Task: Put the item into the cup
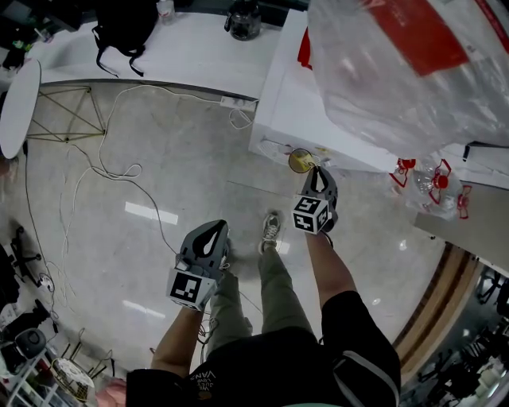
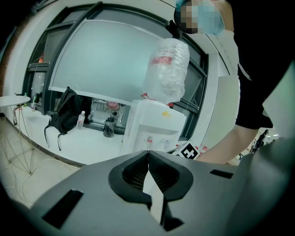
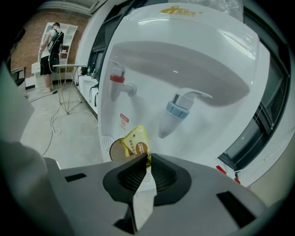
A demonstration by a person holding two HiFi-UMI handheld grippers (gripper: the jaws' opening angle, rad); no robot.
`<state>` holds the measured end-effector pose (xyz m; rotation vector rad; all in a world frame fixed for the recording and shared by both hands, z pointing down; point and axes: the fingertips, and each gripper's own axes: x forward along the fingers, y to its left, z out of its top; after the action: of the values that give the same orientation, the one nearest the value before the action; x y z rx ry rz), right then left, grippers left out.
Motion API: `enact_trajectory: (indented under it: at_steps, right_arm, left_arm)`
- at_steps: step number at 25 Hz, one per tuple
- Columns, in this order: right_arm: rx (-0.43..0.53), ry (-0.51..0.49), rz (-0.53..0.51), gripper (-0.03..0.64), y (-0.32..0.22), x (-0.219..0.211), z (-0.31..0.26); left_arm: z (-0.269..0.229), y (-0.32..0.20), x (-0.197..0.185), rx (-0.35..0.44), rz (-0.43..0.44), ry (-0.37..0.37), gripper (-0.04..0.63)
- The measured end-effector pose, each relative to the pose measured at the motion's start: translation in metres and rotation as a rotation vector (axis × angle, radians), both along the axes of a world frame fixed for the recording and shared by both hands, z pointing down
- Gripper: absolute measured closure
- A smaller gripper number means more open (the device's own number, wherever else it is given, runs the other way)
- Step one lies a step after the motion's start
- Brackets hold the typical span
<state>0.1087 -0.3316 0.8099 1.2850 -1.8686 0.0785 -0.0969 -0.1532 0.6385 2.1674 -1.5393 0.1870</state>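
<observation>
A small yellow sachet (image 3: 134, 144) is pinched at its corner by my right gripper (image 3: 149, 156), which is shut on it. The sachet hangs at the mouth of a brown paper cup (image 3: 116, 150) that stands on the drip tray of a white water dispenser (image 3: 193, 69), below the red tap (image 3: 120, 82) and left of the blue tap (image 3: 179, 109). In the head view the right gripper (image 1: 318, 172) points at the cup (image 1: 299, 161). My left gripper (image 1: 212, 233) hangs lower over the floor, its jaws shut on nothing (image 2: 148, 155).
A large clear water bottle (image 1: 398, 71) tops the dispenser. A black backpack (image 1: 125, 28) and a dark jar (image 1: 242, 20) rest on the white counter (image 1: 191, 56). Cables (image 1: 111, 171) trail on the floor. A round white table (image 1: 19, 103) stands left. Bottles (image 1: 433, 184) lie right.
</observation>
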Motion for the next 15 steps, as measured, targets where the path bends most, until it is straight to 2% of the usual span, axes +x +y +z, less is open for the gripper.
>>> enact_trajectory:
  at_steps: [15]
  right_arm:
    - [-0.030,0.054,-0.039,0.558,-0.004,0.006,0.023]
  left_arm:
    - [0.016,-0.001,0.012,-0.014,0.013,0.009,0.575]
